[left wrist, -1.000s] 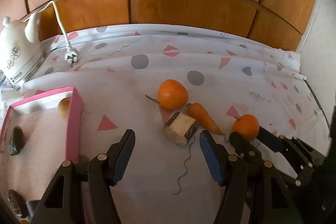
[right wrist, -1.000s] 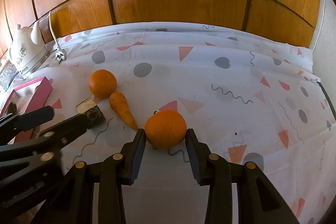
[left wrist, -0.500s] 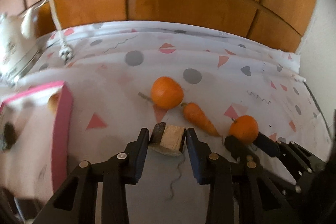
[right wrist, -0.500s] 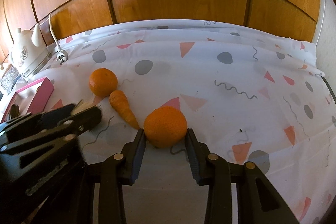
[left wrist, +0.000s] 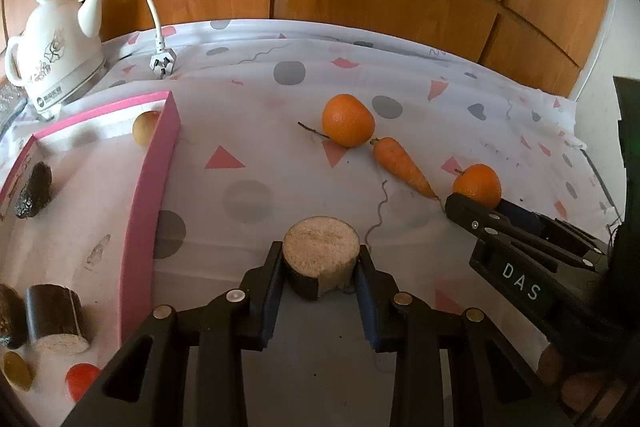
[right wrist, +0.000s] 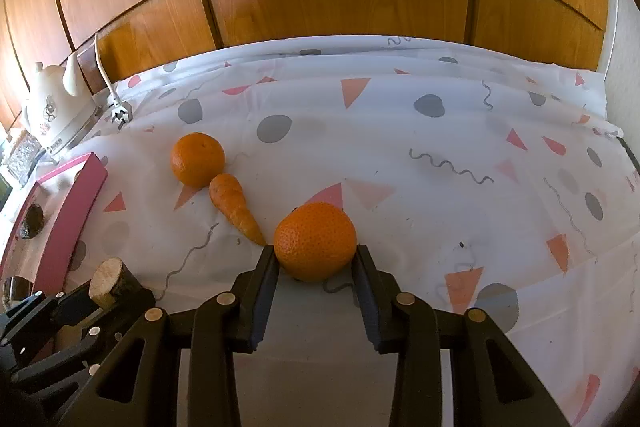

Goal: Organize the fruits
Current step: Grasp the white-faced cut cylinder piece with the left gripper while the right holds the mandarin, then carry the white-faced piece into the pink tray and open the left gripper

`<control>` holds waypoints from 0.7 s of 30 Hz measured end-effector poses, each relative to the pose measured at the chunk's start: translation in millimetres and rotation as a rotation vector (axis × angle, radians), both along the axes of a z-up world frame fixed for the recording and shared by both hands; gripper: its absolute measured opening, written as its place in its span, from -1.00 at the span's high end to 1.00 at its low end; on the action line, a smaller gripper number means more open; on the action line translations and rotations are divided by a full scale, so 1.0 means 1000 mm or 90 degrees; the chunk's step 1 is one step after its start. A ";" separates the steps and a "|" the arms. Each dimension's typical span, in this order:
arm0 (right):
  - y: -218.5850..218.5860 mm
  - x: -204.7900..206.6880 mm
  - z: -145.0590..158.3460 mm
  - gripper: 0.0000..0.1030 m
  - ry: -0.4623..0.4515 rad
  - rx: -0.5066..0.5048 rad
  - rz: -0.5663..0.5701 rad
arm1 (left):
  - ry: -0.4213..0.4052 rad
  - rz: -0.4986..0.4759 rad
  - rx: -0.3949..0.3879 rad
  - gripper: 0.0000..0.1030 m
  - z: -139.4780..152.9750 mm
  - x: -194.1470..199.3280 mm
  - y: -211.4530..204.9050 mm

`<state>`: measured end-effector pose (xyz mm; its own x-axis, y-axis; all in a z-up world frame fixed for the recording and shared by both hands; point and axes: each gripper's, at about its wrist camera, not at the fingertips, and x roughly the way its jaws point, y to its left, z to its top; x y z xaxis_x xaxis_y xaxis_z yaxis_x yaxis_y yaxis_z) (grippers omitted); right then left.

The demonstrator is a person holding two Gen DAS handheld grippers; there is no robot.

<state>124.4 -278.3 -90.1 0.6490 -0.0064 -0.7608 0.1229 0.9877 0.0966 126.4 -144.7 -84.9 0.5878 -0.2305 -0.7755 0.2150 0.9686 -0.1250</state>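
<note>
Orange fruit (right wrist: 315, 247) sits clamped between the jaws of your right gripper (right wrist: 316, 269), beside the carrot (right wrist: 235, 207). Your left gripper (left wrist: 320, 269) grips a cut, dark-skinned cylinder (left wrist: 321, 255) right of the pink box (left wrist: 149, 187).

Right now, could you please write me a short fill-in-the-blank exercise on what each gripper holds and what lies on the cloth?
1. The left gripper is shut on a short ____ with dark bark.
2. The right gripper is closed around an ____.
3. On the tablecloth, the carrot lies with its thick end touching the far ____.
4. The tray to the left has a ____ rim.

Missing words: log; orange; orange; pink
</note>
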 end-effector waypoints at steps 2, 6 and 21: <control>-0.001 0.000 0.000 0.25 -0.001 0.005 0.000 | -0.001 0.001 -0.003 0.35 0.000 0.000 0.001; -0.002 0.000 -0.001 0.25 -0.001 0.009 0.000 | -0.006 0.001 -0.005 0.35 0.000 0.000 0.000; -0.004 -0.006 0.002 0.28 -0.012 0.009 -0.016 | -0.012 0.001 -0.005 0.34 0.000 -0.001 0.001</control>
<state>118.2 -282.6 -88.5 0.6635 -0.0123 -0.7481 0.1453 0.9830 0.1127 125.3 -143.9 -85.0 0.6021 -0.2362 -0.7627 0.2165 0.9678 -0.1287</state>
